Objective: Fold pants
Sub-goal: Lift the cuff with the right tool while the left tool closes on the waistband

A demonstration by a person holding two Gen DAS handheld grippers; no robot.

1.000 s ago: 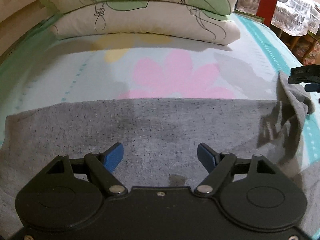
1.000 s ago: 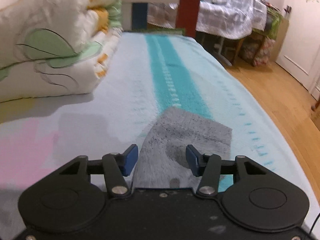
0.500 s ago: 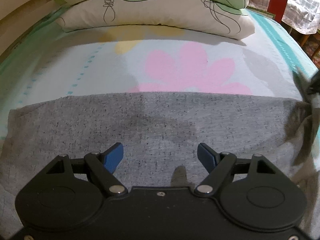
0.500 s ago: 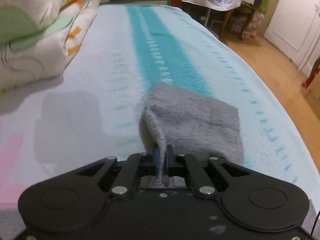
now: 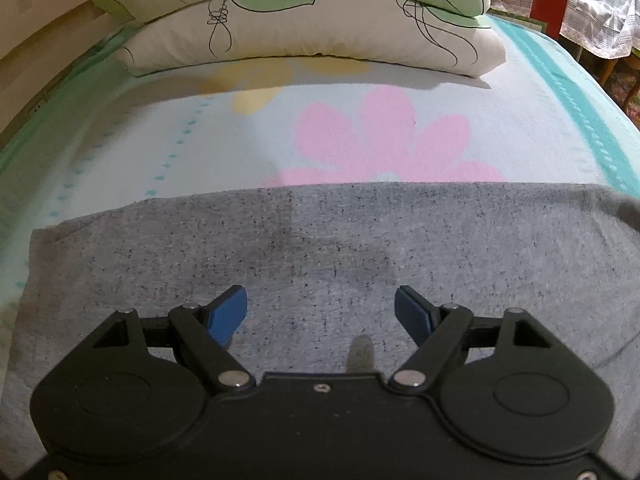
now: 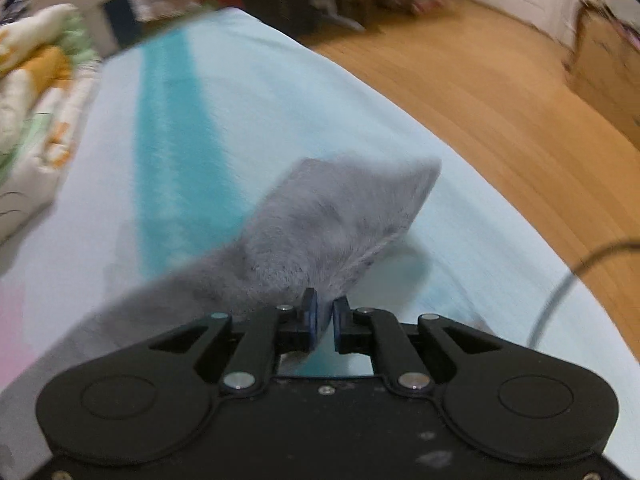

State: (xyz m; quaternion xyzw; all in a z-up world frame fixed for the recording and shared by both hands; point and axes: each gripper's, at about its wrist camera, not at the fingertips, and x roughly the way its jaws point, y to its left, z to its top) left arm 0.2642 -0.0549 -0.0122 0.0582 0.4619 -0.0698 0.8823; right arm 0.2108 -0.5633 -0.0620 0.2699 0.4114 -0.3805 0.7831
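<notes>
The grey speckled pants (image 5: pixel 320 240) lie flat across the bed, spreading from left to right in the left wrist view. My left gripper (image 5: pixel 320 314) is open and empty, low over the middle of the cloth. My right gripper (image 6: pixel 324 320) is shut on the end of the pants (image 6: pixel 328 216) and holds it lifted off the bed; that view is blurred by motion.
Folded flowered quilts (image 5: pixel 300 12) lie along the far side of the bed. The bedsheet (image 5: pixel 380 136) has a pink flower and teal stripes. The bed's right edge drops to a wooden floor (image 6: pixel 500 100). A black cable (image 6: pixel 560 280) hangs at the right.
My right gripper closed on the pants' end, then lifted it and swung with it. My left gripper stayed open and moved forward over the cloth.
</notes>
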